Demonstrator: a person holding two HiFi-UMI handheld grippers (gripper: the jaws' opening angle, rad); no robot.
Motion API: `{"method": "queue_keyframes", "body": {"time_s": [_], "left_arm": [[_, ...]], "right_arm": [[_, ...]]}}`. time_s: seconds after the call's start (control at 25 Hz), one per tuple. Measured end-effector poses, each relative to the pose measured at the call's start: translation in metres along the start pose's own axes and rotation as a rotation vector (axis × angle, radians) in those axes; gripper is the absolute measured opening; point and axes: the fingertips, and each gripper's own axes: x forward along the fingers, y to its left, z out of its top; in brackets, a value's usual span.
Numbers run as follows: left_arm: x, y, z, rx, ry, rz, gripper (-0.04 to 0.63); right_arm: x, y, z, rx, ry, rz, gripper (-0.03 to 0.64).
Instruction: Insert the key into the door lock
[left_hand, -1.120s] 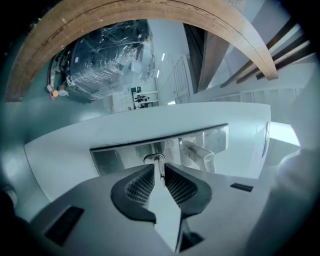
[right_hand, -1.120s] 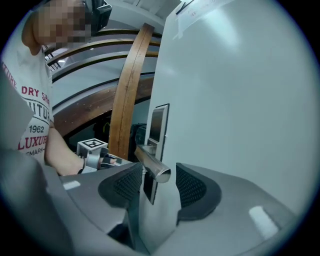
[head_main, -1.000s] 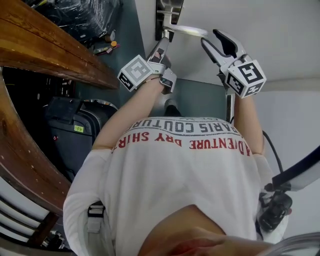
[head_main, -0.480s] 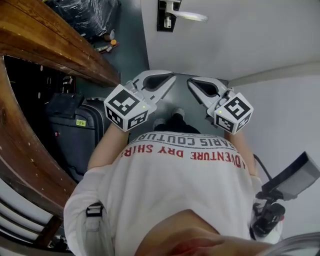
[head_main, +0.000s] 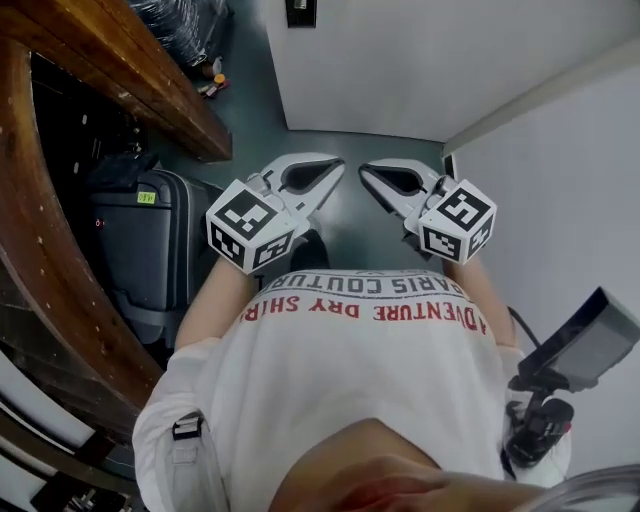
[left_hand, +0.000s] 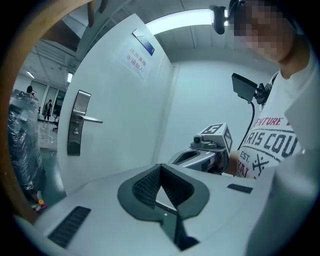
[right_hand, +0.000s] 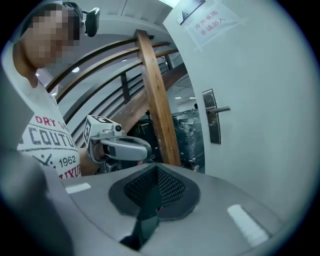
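Nearest, at 6 o'clock in the head view, is the person's white shirt (head_main: 370, 370) with red letters. Just above it both hands hold the grippers level in front of the chest, with the tips turned toward each other and a little apart. The left gripper (head_main: 335, 171) is clenched, its dark pads (left_hand: 145, 186) meet at the tip and nothing is between them. The right gripper (head_main: 367, 175) is clenched in the same way and also carries nothing. At 9 o'clock a dark suitcase (head_main: 150, 250) stands on the grey floor (head_main: 250, 100), beside a long wooden beam (head_main: 100, 60) that runs up to 11 o'clock. Farthest, at 12 o'clock, is the white door (head_main: 400, 60). The door lock (head_main: 300, 12) sits at its top edge, well apart from both grippers. In the left gripper view the lock's dark plate has a metal handle (left_hand: 90, 119) above it and a paper notice (left_hand: 136, 62) higher on the door. The key is too small to make out in any view.
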Motion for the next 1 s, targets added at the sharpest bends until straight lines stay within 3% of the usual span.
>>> {"method": "queue_keyframes", "body": {"time_s": [0.28,0.48,0.64,0.84,1.0], "left_arm": [[-0.04,-0.186,-0.014,0.112,-0.025,0.038,0.002],[-0.066,-0.291,-0.012,0.081,-0.045,0.05,0.002],[-0.07,-0.346,-0.013,0.031,-0.012,0.066,0.002],[-0.082,-0.41,-0.007,0.036,-0.003,0.06,0.002],[-0.078,-0.425,-0.017,0.014,-0.006,0.077,0.002]], "right_arm": [[-0.126,0.13,-0.035,-0.083,-0.039,0.007,0.002],[-0.197,0.195,-0.047,-0.094,-0.049,0.008,0.002],[-0.238,0.227,-0.054,-0.08,-0.031,0.026,0.002],[-0.29,0.264,-0.052,-0.107,-0.034,-0.009,0.002],[-0.307,0.269,-0.064,-0.091,-0.046,-0.002,0.001]]}}
